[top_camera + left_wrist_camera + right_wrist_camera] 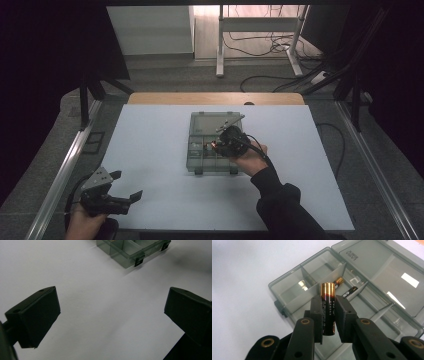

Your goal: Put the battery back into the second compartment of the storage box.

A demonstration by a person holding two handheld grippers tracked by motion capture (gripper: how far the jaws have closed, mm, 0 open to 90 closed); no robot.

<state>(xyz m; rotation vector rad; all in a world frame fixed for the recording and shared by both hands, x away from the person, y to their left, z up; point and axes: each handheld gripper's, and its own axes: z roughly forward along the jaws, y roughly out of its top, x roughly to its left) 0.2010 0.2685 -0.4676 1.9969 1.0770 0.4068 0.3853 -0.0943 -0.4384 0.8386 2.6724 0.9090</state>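
A white bench (150, 165) lay in front of me, and near its middle sat a smoky grey translucent plastic organiser box (197, 162) with its hinged lid (387, 267) laid open flat on the far side. My right gripper (328, 312), held in my right hand (250, 159), hovered over the box, its jaws clamped on a black cylindrical battery with a copper-coloured top (328, 307), which stood upright between them above the divided compartments. Two more black and copper batteries (344, 288) lay inside compartments just beyond it. My left gripper (122, 186) hung over the near left corner of the bench, well apart from the box, with its jaws spread wide and nothing between them.
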